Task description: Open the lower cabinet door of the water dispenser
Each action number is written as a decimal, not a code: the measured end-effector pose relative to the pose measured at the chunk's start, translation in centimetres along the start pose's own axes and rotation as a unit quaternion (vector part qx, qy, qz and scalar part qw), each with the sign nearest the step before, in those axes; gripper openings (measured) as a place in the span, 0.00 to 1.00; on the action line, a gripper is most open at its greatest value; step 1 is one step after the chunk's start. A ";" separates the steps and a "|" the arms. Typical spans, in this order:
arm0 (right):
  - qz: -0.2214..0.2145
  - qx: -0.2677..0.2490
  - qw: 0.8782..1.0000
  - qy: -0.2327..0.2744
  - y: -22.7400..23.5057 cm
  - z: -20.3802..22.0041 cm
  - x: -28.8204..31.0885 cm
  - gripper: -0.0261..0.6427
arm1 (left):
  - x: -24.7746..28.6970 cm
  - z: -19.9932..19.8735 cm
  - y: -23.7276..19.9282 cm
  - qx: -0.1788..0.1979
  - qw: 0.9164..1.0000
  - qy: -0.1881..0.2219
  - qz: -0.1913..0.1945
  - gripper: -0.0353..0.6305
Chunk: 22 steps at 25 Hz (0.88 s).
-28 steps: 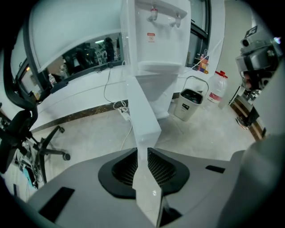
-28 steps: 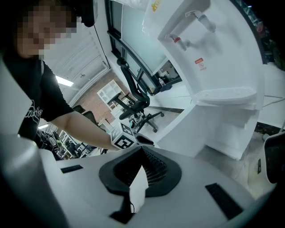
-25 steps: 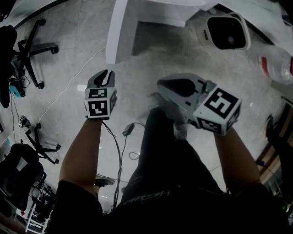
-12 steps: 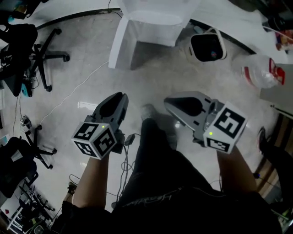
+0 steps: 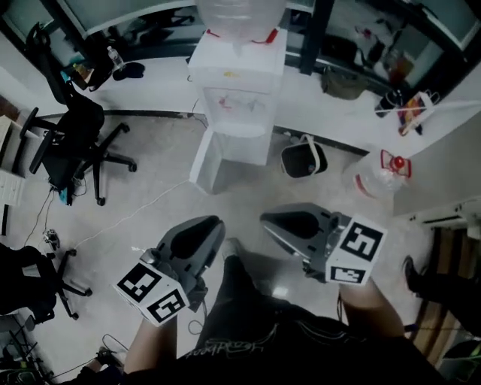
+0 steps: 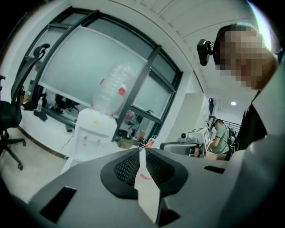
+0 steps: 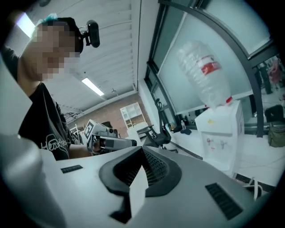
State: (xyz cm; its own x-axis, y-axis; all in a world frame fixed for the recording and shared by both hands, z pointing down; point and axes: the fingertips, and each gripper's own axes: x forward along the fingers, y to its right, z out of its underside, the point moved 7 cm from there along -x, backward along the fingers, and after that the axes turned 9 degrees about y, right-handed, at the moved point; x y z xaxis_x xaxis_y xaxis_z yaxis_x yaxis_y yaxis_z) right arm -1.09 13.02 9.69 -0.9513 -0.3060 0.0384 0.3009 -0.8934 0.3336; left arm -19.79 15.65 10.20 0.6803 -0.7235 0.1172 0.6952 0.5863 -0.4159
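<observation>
The white water dispenser (image 5: 237,83) stands against the far wall with a clear bottle (image 5: 240,16) upside down on top. It also shows in the left gripper view as the dispenser (image 6: 91,136) and in the right gripper view as the dispenser (image 7: 220,133). A white panel (image 5: 204,162) angles out from its lower left and looks like the lower door swung open. My left gripper (image 5: 214,224) and right gripper (image 5: 264,218) are held side by side well short of it, both pointing toward it. The left jaws are closing with nothing between them. The right jaws are together and empty.
A black bin with a white rim (image 5: 304,159) sits right of the dispenser, with a clear bottle with a red cap (image 5: 376,177) beyond it. A black office chair (image 5: 79,128) stands at the left. A cable (image 5: 128,218) crosses the floor. A second person (image 6: 219,136) stands far right.
Both grippers have risen and tilted up from the floor toward the dispenser. The view has lifted, so the whole dispenser and its bottle now show.
</observation>
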 end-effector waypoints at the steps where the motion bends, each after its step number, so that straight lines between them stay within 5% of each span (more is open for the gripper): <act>1: -0.003 -0.005 1.000 0.010 -1.0 -1.3 -0.8 0.06 | -0.4 -1.1 1.6 0.011 1.000 0.008 0.006 0.11; 10: -0.031 -0.013 0.997 0.070 -8.2 -9.5 -6.2 0.06 | -4.3 -8.5 12.1 0.056 0.995 0.073 0.039 0.08; 22: -0.026 -0.054 0.992 0.114 -13.0 -13.7 -9.6 0.06 | -5.0 -12.4 19.0 0.129 0.985 0.093 0.068 0.08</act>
State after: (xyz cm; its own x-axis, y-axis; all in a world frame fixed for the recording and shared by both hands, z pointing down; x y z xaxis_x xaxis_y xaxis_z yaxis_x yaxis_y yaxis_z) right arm 5.06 23.05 -7.94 -0.9295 -0.3139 -0.1936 0.2689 -0.9360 0.2270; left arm -12.83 25.85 -9.50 0.7339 -0.6719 -0.1001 0.6526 0.7382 -0.1706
